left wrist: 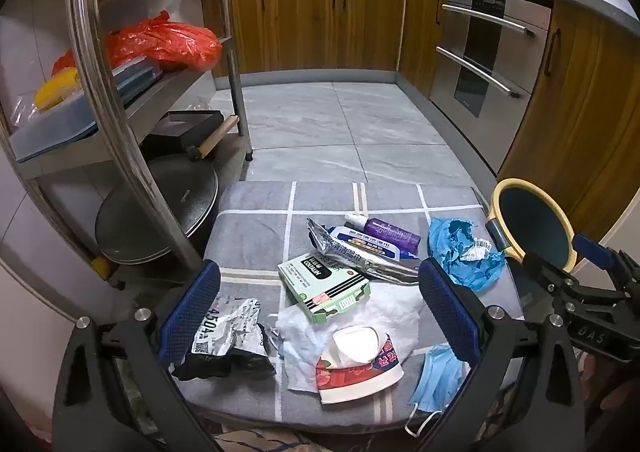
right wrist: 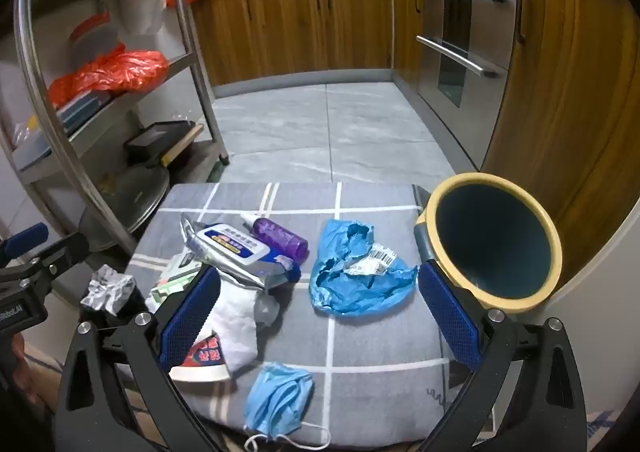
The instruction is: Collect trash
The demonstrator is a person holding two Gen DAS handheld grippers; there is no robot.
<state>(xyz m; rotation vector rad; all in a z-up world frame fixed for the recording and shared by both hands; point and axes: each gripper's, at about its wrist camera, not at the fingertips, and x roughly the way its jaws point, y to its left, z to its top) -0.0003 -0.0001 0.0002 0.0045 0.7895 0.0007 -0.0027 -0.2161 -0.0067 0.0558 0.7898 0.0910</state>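
Observation:
Trash lies on a grey checked cushion (left wrist: 256,224): a green carton (left wrist: 324,286), a silver foil pack (left wrist: 352,252), a purple bottle (left wrist: 390,232), a crumpled blue bag (left wrist: 464,252), white tissue (left wrist: 384,316), a paper cup (left wrist: 356,364), a crumpled label on black plastic (left wrist: 228,340) and a blue face mask (left wrist: 436,376). My left gripper (left wrist: 320,316) is open above the carton and tissue. My right gripper (right wrist: 320,316) is open and empty above the cushion (right wrist: 380,332), near the blue bag (right wrist: 356,272) and mask (right wrist: 280,396). A yellow-rimmed bin (right wrist: 492,240) lies at the right.
A steel rack (left wrist: 120,92) with red bags, boxes and pans stands at the left. Wooden cabinets (left wrist: 320,16) and an oven (left wrist: 480,52) line the back and right. Grey tiled floor (left wrist: 340,124) lies beyond the cushion. The bin also shows in the left wrist view (left wrist: 532,224).

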